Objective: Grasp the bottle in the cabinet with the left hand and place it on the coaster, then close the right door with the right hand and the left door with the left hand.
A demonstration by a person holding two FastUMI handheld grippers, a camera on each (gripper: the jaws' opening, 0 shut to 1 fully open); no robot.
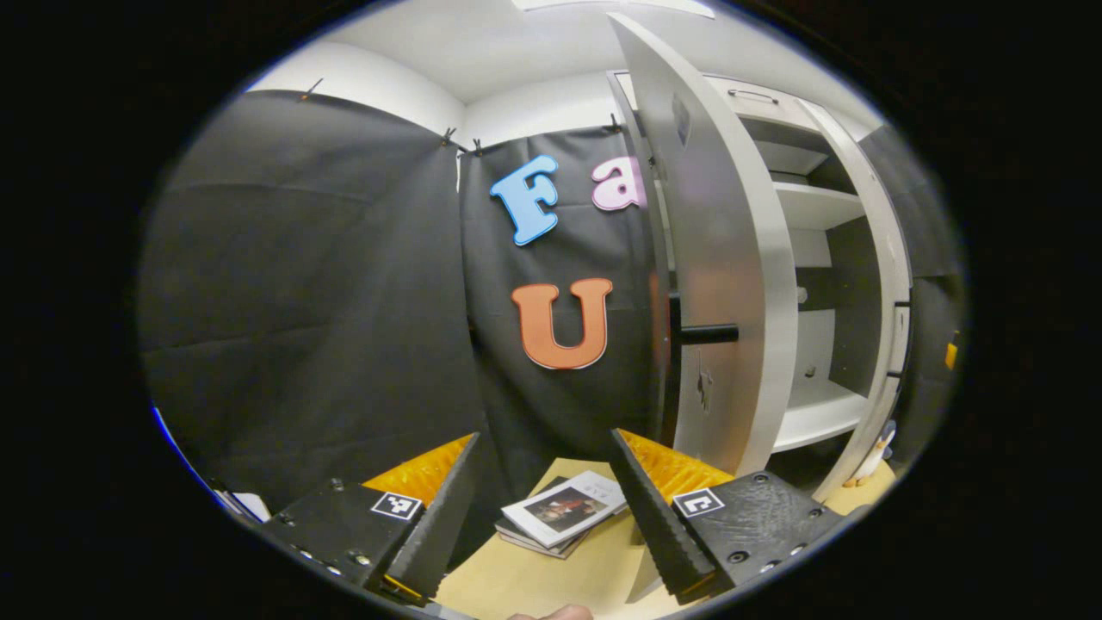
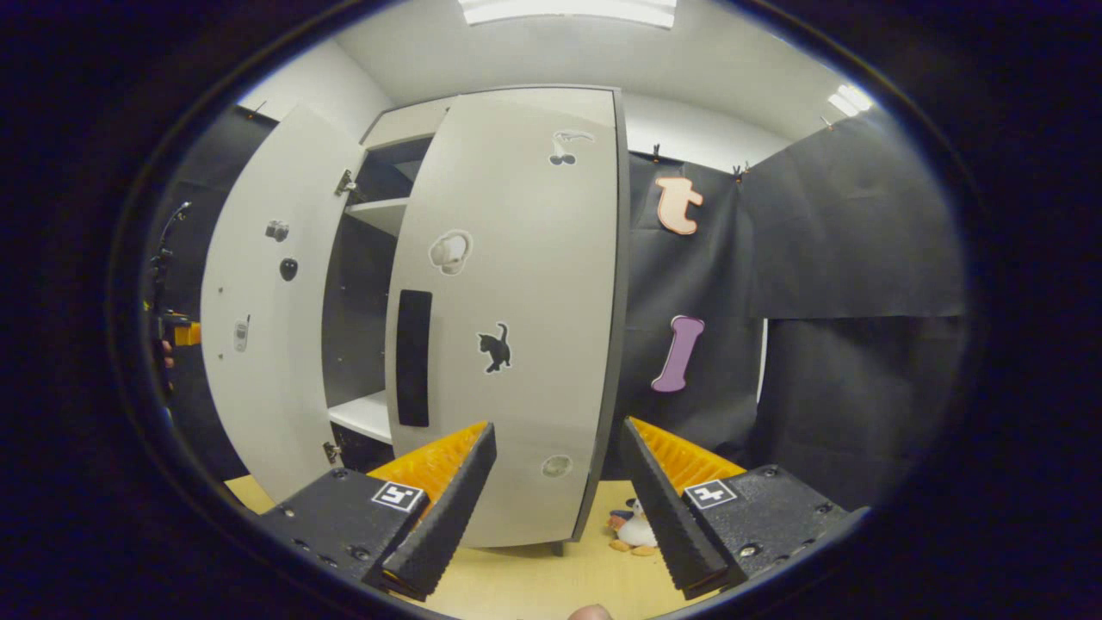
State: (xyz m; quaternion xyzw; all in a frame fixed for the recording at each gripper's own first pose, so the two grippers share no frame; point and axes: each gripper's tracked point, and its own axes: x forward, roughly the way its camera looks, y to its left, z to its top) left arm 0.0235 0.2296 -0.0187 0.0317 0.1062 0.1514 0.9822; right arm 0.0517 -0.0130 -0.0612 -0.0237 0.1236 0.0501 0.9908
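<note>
The left gripper [image 1: 542,499] hangs spread and empty at the lower middle of the left gripper view, facing the left door [image 1: 715,284] edge-on. The right gripper [image 2: 555,491], likewise spread and empty, faces the right door [image 2: 516,327] filling the centre of its frame. No bottle or coaster can be made out. A careless push could swing either door onto a finger; room beside the magazines [image 1: 564,512] is tight.
</note>
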